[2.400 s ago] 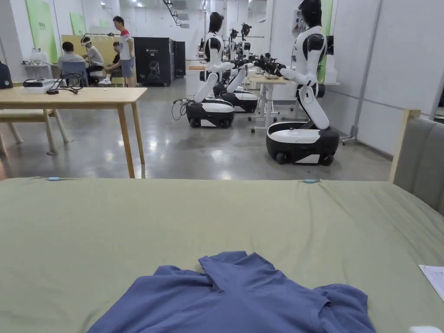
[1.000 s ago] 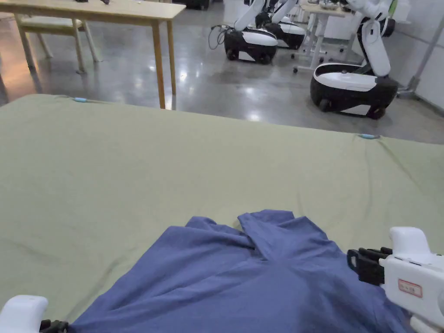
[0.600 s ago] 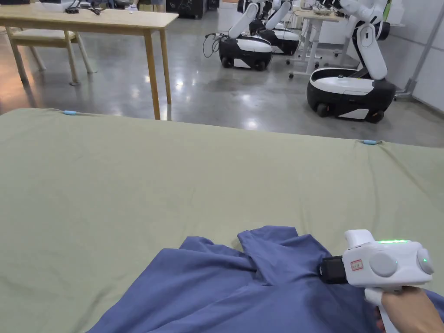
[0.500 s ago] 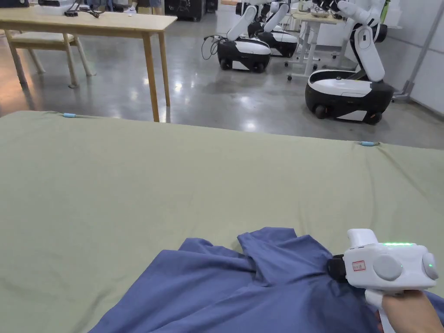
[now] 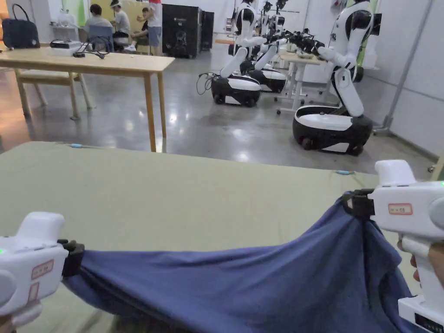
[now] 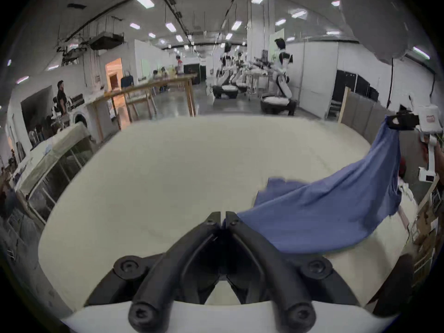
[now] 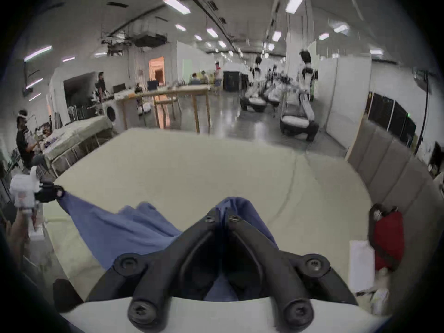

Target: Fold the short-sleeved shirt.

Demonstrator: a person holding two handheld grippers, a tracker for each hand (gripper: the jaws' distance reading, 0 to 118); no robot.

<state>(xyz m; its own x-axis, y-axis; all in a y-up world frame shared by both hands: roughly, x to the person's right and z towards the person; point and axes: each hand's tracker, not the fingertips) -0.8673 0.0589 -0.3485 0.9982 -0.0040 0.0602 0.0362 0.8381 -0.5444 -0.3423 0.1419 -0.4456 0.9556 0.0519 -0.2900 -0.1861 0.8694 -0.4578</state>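
Both grippers are clenched on the blue shirt (image 5: 243, 286); the left gripper (image 5: 74, 259) pinches one end of it low at the left of the head view, its jaws pressed together on the cloth in the left gripper view, where the gripper (image 6: 223, 218) bites the fabric at the tips; the right gripper (image 5: 353, 204) holds the other end higher, at the right, and in the right gripper view its jaws (image 7: 222, 214) meet on a bunched fold of blue cloth; the shirt (image 6: 324, 208) hangs stretched between the two, lifted off the green-covered bed (image 5: 173, 199), sloping up from left to right, with its lower part drooping toward the cover; in the left gripper view the far gripper (image 6: 398, 122) shows with the shirt trailing down from it, and a loose end of cloth lies on the bed surface (image 6: 168, 170); a hand (image 5: 427, 262) grips the right tool's handle; beyond the bed a wooden table (image 5: 99, 63) stands on the grey floor, white and black wheeled robots (image 5: 334, 121) stand to the right, and several people (image 5: 108, 24) sit and stand at the back of the room; a red item (image 7: 388, 239) lies near the padded headboard (image 7: 389, 170).
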